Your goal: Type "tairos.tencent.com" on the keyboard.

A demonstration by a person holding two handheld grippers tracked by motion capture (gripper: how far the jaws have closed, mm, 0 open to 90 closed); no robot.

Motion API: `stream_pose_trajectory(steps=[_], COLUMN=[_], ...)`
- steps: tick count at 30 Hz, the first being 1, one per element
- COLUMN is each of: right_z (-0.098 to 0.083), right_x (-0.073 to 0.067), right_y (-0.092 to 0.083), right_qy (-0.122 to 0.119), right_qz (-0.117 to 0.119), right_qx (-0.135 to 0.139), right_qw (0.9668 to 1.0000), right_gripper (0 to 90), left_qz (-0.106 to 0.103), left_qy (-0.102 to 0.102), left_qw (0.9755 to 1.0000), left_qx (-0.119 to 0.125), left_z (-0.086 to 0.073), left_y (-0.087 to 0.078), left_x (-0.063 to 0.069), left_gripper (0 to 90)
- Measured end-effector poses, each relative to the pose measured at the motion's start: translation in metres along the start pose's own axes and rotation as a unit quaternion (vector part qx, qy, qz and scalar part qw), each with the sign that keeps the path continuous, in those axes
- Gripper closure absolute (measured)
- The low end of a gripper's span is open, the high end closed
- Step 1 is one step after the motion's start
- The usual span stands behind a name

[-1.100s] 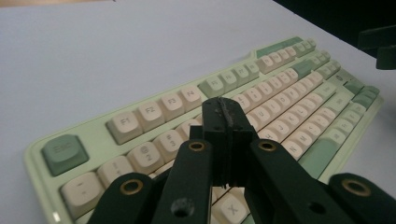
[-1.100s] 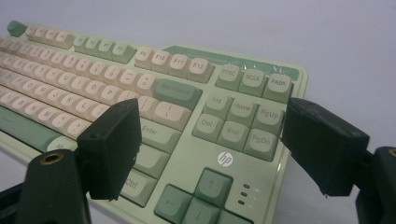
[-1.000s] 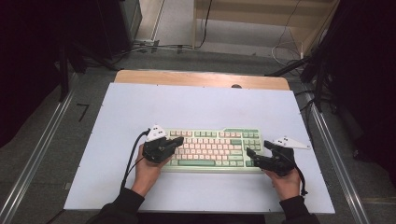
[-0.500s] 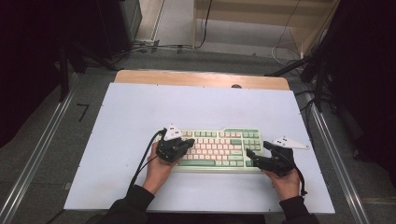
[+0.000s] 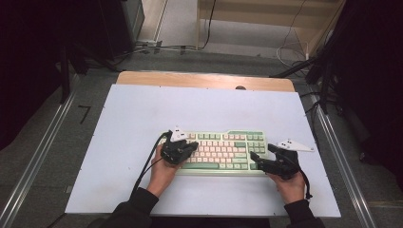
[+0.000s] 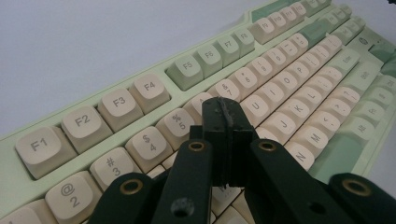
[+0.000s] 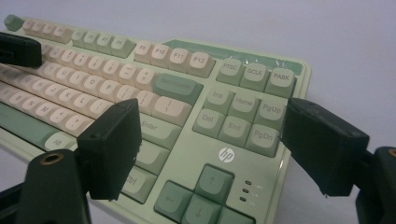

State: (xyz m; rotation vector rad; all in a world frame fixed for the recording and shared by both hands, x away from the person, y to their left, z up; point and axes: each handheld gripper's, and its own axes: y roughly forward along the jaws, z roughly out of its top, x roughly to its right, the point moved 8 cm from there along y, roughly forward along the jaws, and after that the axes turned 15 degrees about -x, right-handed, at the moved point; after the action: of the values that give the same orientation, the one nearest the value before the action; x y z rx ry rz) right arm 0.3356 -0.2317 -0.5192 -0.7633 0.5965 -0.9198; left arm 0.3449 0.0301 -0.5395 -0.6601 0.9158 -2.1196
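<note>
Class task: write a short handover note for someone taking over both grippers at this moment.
Left gripper: fingers shut, empty, tips poised over the keyboard's left half, near the 6 and 7 keys; whether they touch a key I cannot tell.
Right gripper: fingers open, empty, at the keyboard's right end, near the arrow keys.
The keyboard lies flat on the white table, near the front edge.
Done: both grippers placed at the keyboard.
Left: probably pressing keys with the shut left tips.

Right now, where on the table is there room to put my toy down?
The white tabletop is bare beyond the green-and-cream keyboard, up to the wooden strip, and at its left. It is crowded around the keyboard, with the left gripper and right gripper.
</note>
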Motion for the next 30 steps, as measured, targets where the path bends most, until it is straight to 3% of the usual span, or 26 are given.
stream_pose_trajectory(steps=[8, 11, 12, 13, 14, 15, 16, 22, 30], right_z=[0.000, 0.000, 0.000, 0.000, 0.000, 0.000, 0.000, 0.000, 0.000], right_x=[0.000, 0.000, 0.000, 0.000, 0.000, 0.000, 0.000, -0.001, -0.002], right_y=[0.001, 0.000, 0.000, 0.000, 0.000, 0.000, 0.000, 0.000, 0.001], right_qy=[-0.002, -0.002, -0.001, 0.000, 0.000, 0.000, -0.001, -0.002, -0.004], right_qz=[0.000, 0.000, 0.000, 0.000, 0.000, 0.000, 0.000, -0.001, -0.001], right_qx=[-0.001, 0.000, 0.000, -0.001, -0.001, -0.001, 0.000, 0.000, -0.002], right_qw=[1.0000, 1.0000, 1.0000, 1.0000, 1.0000, 1.0000, 1.0000, 1.0000, 1.0000], right_gripper=[18.4, 18.4, 18.4, 18.4, 18.4, 18.4, 18.4, 18.4, 18.4], left_qz=[-0.002, -0.007, -0.008, -0.002, -0.002, 0.001, 0.006, 0.005, 0.014], left_qy=[-0.009, -0.015, -0.019, -0.028, -0.028, -0.032, -0.036, -0.046, -0.061], left_qw=[0.9999, 0.9998, 0.9996, 0.9990, 0.9990, 0.9987, 0.9985, 0.9976, 0.9958], left_qx=[-0.013, 0.010, 0.022, 0.035, 0.035, 0.039, 0.040, 0.052, 0.066], left_z=[-0.001, 0.003, 0.005, 0.007, 0.007, 0.007, 0.007, 0.004, -0.008], left_y=[0.001, -0.008, -0.013, -0.018, -0.018, -0.021, -0.022, -0.036, -0.057], left_x=[0.000, -0.001, -0.002, -0.004, -0.004, -0.005, -0.007, -0.013, -0.028], left_gripper=[90.0, 84.1, 79.4, 61.5, 55.7, 55.7, 39.7, 31.6, 31.3])
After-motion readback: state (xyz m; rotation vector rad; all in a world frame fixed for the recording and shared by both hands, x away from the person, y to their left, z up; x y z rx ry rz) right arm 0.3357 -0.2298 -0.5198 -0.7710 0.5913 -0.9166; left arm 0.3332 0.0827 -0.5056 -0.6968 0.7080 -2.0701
